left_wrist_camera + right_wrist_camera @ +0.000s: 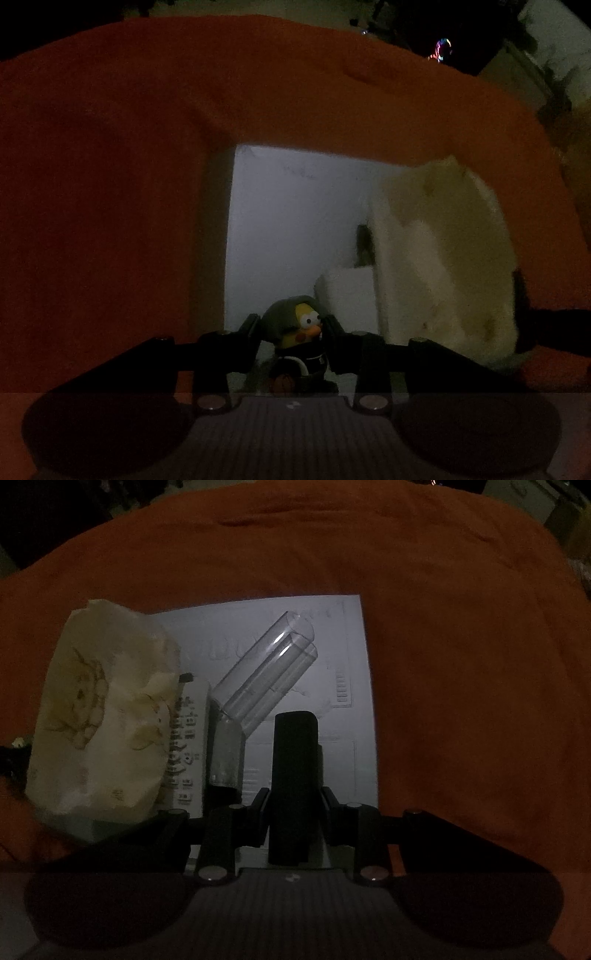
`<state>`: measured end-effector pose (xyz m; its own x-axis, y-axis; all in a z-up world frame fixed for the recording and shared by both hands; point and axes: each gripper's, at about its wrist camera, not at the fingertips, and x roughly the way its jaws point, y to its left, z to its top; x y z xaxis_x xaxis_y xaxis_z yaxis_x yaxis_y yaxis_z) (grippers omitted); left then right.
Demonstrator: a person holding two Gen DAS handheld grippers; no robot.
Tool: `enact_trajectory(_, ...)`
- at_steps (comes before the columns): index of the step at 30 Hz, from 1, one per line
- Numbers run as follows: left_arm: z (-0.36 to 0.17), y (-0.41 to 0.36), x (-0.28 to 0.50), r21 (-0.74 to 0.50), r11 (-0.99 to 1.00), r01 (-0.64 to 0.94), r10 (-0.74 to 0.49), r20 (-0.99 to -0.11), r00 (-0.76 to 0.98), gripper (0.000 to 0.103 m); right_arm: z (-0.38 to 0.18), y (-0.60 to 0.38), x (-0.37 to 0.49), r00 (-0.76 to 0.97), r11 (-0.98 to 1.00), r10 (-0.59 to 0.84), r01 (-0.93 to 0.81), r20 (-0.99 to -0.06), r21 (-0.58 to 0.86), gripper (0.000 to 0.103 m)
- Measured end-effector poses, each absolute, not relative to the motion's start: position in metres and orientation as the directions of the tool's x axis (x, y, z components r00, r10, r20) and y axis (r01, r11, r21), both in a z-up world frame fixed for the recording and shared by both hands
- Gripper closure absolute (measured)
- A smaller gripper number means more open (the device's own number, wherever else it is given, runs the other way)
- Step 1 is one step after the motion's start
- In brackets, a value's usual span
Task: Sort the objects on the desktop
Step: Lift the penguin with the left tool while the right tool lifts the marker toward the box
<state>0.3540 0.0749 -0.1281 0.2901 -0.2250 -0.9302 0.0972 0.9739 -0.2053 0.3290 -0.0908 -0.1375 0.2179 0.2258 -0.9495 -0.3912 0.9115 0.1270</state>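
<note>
Blurred black lettering on the white box (190, 746) stays unreadable.

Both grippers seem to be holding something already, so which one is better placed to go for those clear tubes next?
Probably the right gripper: the clear tubes lie just beyond it on the white sheet, though it first must drop its black cylinder. The left gripper, clamping a duck figurine, sees no tubes.

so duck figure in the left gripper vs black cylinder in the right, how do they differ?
The duck figure is colourful, with a yellow face and orange beak; the black cylinder is plain and featureless. The duck is short and lumpy; the cylinder tall and smooth. Shared: each stands upright, clamped between its gripper's fingers over the white sheet.
</note>
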Motion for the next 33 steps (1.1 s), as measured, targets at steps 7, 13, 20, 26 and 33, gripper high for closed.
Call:
enact_trajectory(7, -0.117, 0.084, 0.351, -0.211, 0.975, 0.066, -0.221, -0.928, 0.298, 0.072, -0.128, -0.093, 0.336, 0.229, 0.909, 0.256, -0.387, -0.939, 0.154, 0.073)
enact_trajectory(13, -0.119, 0.082, 0.346, -0.184, 0.981, 0.055, -0.192, -0.938, 0.290, 0.072, -0.124, -0.093, 0.341, 0.238, 0.909, 0.269, -0.383, -0.933, 0.164, 0.073)
enact_trajectory(20, -0.113, 0.079, 0.348, -0.200, 0.978, 0.061, -0.209, -0.932, 0.296, 0.072, -0.118, -0.095, 0.339, 0.232, 0.908, 0.272, -0.384, -0.934, 0.169, 0.073)
enact_trajectory(26, -0.097, 0.072, 0.337, -0.207, 0.974, 0.091, -0.225, -0.925, 0.306, 0.072, -0.105, -0.097, 0.331, 0.232, 0.898, 0.288, -0.403, -0.929, 0.178, 0.073)
enact_trajectory(33, -0.080, 0.063, 0.325, -0.218, 0.967, 0.133, -0.250, -0.914, 0.320, 0.072, -0.085, -0.100, 0.319, 0.237, 0.876, 0.330, -0.437, -0.914, 0.203, 0.073)
